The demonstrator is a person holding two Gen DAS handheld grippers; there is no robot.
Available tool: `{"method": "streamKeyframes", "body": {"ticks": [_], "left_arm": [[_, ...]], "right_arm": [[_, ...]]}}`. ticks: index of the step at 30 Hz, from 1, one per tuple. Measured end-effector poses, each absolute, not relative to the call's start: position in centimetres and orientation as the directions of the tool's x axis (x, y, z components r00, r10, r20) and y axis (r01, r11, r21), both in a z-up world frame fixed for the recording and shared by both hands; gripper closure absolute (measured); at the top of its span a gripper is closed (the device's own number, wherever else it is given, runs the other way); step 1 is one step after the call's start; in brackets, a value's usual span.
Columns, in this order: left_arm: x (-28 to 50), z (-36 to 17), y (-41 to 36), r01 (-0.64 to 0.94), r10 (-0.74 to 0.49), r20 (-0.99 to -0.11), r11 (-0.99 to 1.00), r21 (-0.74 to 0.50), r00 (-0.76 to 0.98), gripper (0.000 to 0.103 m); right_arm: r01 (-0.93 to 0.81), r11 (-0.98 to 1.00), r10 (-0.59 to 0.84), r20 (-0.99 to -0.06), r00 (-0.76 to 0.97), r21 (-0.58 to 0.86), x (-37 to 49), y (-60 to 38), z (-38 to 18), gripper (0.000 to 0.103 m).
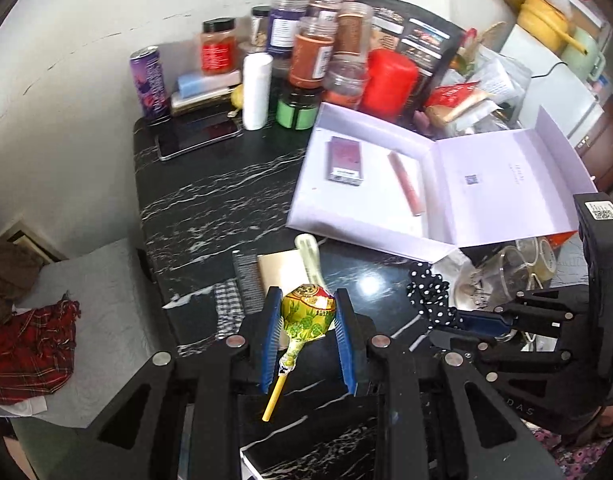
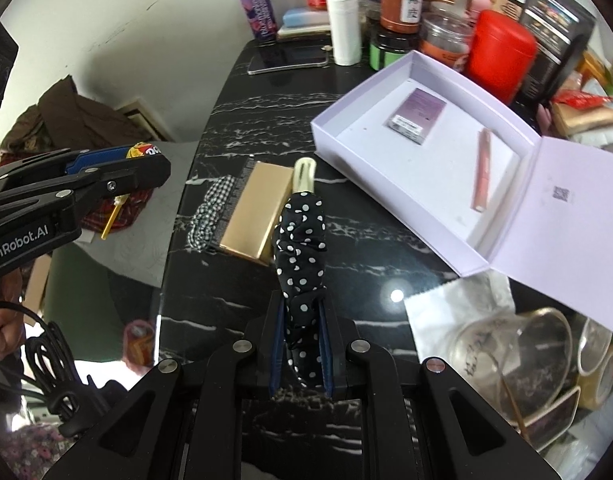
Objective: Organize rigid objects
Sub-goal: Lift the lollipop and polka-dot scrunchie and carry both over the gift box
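Black marble table [image 1: 210, 200], left fingers [image 1: 272, 332] clamping lollipop [image 1: 308, 312], right fingers [image 2: 276, 332] pinching polka-dot scrunchie [image 2: 300, 240]

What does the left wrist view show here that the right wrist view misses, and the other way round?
Only the left wrist view: the lollipop's whole wrapped head, gripped in the left claw.
Only the right wrist view: the gold box's full top, and the right claw pinching the polka-dot scrunchie seen from behind.
Both: the open white box holding a small carton and a pink tube, plus the red canister.
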State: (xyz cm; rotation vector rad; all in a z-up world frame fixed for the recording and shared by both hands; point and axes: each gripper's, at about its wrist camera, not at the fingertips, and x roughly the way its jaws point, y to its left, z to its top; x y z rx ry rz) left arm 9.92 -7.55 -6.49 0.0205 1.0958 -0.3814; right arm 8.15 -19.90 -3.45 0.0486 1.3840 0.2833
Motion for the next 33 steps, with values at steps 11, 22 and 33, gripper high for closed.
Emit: {"method": "streamKeyframes", "body": {"ticks": [11,22,33], "left_arm": [[10.2,-5.9,-11.0,0.341,-0.332,-0.86,0.918,-0.201,0.388,0.077],[11.5,-3.8,-12.9,0.37,-0.348,-0.838,0.909,-0.192,0.421,0.077],[13.7,-1.9,-14.1,0.39,-0.353,-0.817,0.904,-0.173,0.456,0.077]], "right_arm": [[-0.08,0.981,0.191,-0.961,0.2,0.178,7.6,-23.4,-1.9,0.087],[-0.05,0.984,0.18,-0.953,0.245,0.173,8.1,-25.1,-0.4,0.087],[-0.041,0.985,0.174,-0.936,0.305,0.17,10.0,-26.3,1.7,0.087]]}}
